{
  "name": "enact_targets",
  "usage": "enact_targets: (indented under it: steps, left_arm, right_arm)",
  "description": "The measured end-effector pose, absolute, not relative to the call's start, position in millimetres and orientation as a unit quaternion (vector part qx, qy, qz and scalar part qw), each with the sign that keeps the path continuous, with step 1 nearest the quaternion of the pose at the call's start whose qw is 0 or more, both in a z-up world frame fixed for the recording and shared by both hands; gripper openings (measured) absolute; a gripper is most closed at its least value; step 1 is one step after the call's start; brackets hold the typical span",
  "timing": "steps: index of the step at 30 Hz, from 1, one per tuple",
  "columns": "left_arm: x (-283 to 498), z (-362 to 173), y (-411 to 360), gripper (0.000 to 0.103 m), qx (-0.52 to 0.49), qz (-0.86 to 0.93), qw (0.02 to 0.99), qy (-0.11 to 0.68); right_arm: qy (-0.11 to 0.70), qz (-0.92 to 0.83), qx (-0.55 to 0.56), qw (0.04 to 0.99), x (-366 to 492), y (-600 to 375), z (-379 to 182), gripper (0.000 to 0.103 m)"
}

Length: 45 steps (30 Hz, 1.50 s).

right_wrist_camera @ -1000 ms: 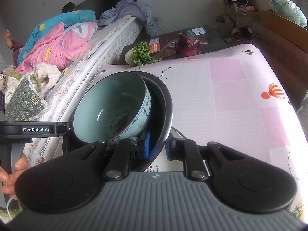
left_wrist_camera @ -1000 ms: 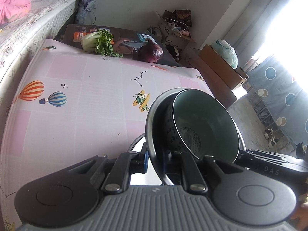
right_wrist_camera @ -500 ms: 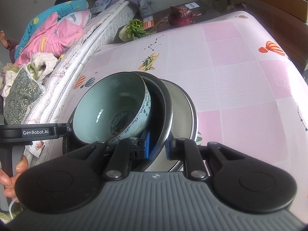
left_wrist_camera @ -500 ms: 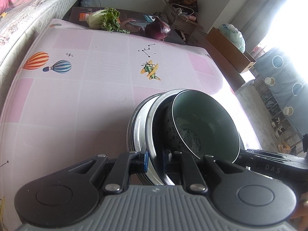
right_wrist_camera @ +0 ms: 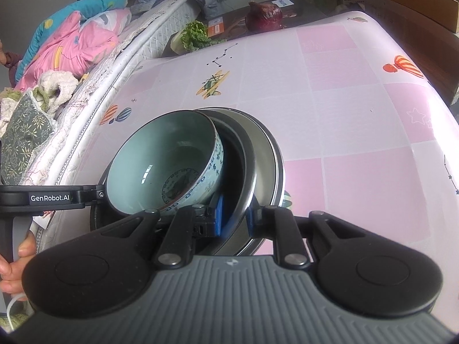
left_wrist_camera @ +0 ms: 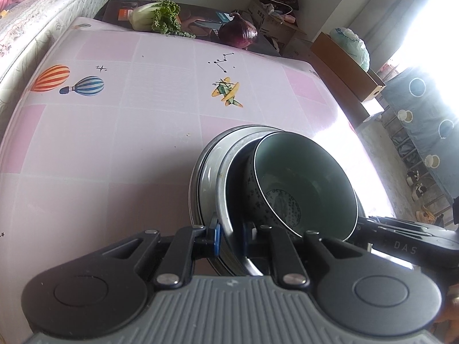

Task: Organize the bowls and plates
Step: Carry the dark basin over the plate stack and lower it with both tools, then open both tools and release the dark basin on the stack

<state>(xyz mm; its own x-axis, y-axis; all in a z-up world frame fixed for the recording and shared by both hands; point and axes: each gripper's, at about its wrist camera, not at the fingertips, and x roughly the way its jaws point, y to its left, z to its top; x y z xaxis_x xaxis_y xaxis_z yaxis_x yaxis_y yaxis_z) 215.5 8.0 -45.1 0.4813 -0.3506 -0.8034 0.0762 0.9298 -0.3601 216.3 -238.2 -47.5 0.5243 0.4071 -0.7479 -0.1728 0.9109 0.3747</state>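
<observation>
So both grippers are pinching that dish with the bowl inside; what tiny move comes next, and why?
Probably ease it straight down. The left hand-held gripper and right hand-held gripper clamp the steel dish holding the celadon bowl, just over the plate below.

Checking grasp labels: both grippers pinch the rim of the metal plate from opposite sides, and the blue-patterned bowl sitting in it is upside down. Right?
Not quite. The blue-patterned bowl sits right way up, its pale green inside open to both wrist views; the right wrist view shows it best. The rest holds: the left gripper and the right gripper each pinch the rim of the metal plate from opposite sides.
</observation>
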Motion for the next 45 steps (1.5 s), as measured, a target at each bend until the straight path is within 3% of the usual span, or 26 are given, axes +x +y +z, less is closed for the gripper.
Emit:
enact_targets:
  steps: [8, 9, 11, 13, 18, 22, 26, 32, 34, 37, 39, 41, 45]
  left_arm:
    - [213.0, -36.0, 12.3, 0.02, -0.136, -0.134, 0.845, 0.499]
    - [211.7, -33.4, 13.2, 0.023, -0.133, -0.132, 0.848, 0.497]
    - [208.0, -26.4, 15.1, 0.04, -0.12, -0.125, 0.857, 0.485]
    - [203.0, -19.7, 18.2, 0.049, -0.114, -0.125, 0.866, 0.47]
    - [188.8, -5.7, 30.7, 0.056, -0.136, -0.133, 0.873, 0.449]
    - [175.3, 3.0, 33.8, 0.066, -0.127, -0.128, 0.886, 0.426]
    - [158.9, 13.0, 31.9, 0.082, -0.102, -0.128, 0.901, 0.403]
    - [134.5, 25.3, 29.3, 0.092, -0.07, -0.13, 0.913, 0.381]
    - [126.7, 28.6, 27.9, 0.096, -0.062, -0.132, 0.915, 0.375]
    - [108.7, 34.1, 23.7, 0.102, -0.05, -0.133, 0.924, 0.355]
    - [99.8, 36.6, 20.1, 0.103, -0.047, -0.131, 0.929, 0.344]
    - [92.0, 37.8, 16.2, 0.103, -0.042, -0.126, 0.931, 0.34]
    - [79.2, 34.1, 7.3, 0.103, -0.032, -0.111, 0.933, 0.342]
  right_arm:
    - [0.455, 0.165, 0.138, 0.864, 216.4, -242.3, -49.8, 0.017]
    - [0.454, 0.165, 0.138, 0.865, 216.5, -242.3, -49.8, 0.017]
    - [0.451, 0.163, 0.132, 0.868, 216.4, -240.8, -49.0, 0.017]
    - [0.448, 0.161, 0.124, 0.871, 215.2, -239.7, -48.1, 0.017]
    - [0.436, 0.153, 0.107, 0.88, 211.0, -239.0, -39.7, 0.022]
    - [0.416, 0.136, 0.085, 0.895, 203.7, -242.4, -30.1, 0.042]
    - [0.401, 0.128, 0.094, 0.902, 193.8, -251.4, -20.1, 0.047]
    - [0.364, 0.099, 0.08, 0.923, 161.2, -258.0, -0.8, 0.063]
    - [0.349, 0.085, 0.068, 0.931, 147.0, -259.3, 4.9, 0.082]
    - [0.328, 0.067, 0.046, 0.941, 123.1, -258.4, 11.6, 0.085]
    - [0.32, 0.056, 0.036, 0.945, 104.8, -255.6, 13.8, 0.089]
    - [0.314, 0.051, 0.029, 0.948, 88.7, -251.5, 13.6, 0.101]
    - [0.306, 0.029, 0.008, 0.951, 60.3, -243.2, 12.2, 0.102]
